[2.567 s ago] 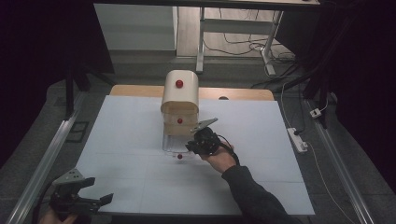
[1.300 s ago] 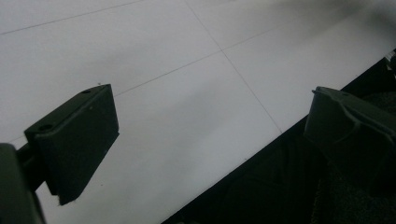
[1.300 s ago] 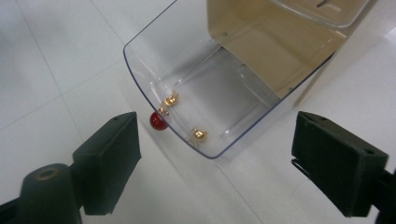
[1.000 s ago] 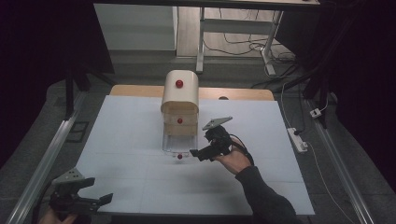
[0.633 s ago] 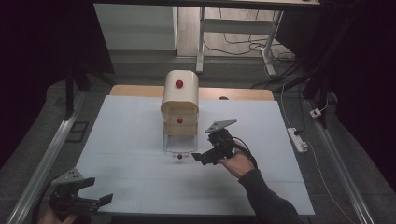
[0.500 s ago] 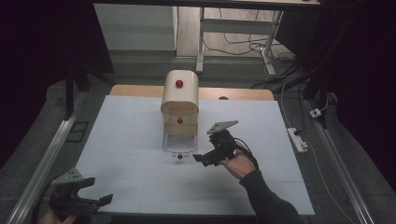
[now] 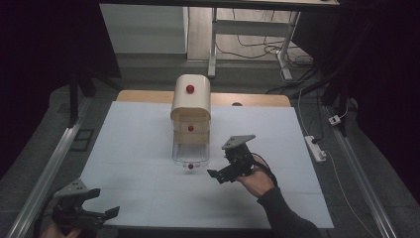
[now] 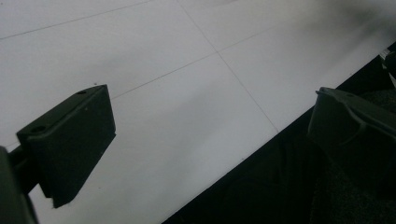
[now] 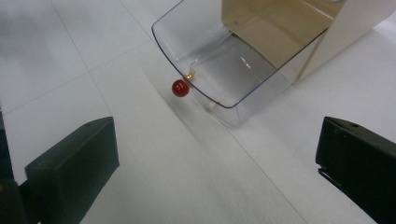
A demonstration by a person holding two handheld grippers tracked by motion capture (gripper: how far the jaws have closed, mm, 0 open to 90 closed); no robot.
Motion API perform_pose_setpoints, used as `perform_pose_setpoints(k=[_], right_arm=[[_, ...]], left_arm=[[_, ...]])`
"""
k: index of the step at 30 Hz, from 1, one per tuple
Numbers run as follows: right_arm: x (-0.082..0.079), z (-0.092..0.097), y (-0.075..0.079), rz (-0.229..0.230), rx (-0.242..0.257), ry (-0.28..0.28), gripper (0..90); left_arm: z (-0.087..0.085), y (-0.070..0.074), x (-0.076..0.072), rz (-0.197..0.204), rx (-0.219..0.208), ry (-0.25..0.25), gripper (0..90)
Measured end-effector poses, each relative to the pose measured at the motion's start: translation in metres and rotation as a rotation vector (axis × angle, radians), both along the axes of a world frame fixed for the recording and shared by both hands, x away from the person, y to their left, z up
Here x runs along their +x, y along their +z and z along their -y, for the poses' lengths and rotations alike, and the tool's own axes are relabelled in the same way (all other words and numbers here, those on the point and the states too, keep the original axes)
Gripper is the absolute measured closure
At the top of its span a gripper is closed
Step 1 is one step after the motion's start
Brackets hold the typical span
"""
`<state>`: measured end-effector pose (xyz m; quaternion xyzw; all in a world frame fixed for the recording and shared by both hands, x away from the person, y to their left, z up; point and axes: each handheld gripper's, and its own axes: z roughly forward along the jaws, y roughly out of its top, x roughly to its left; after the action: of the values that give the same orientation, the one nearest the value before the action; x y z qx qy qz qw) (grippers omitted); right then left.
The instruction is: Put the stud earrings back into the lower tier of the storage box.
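Note:
A small beige drawer cabinet with red knobs stands at the middle of the white table. Its bottom clear drawer is pulled out toward me, and its red knob points at the near side. My right gripper hovers just right of that drawer, open and holding nothing. In the right gripper view the clear drawer looks empty, with its red knob ahead of the wide-apart jaws. My left gripper sits at the front left corner, open. In the left gripper view it straddles the table edge.
A metal rail runs along the table's left side, another along the right. A white power strip and its cable lie on the floor to the right. Desk legs and cables stand beyond the far edge.
My right gripper has drawn back from the drawer front, moving right and toward me. The drawer stays pulled out. The left gripper has not moved.

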<state>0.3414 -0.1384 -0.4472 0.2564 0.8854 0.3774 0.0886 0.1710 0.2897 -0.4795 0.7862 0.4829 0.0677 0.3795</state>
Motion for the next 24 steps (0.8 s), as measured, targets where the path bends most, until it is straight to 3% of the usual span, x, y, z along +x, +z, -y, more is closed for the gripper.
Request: perform_pose_setpoints(k=[24], right_arm=[[-0.024,0.031,-0.005,-0.005,0.007,-0.04,0.0]], left_arm=[[0.0,0.0,0.0,0.0,0.001,-0.001,0.2]])
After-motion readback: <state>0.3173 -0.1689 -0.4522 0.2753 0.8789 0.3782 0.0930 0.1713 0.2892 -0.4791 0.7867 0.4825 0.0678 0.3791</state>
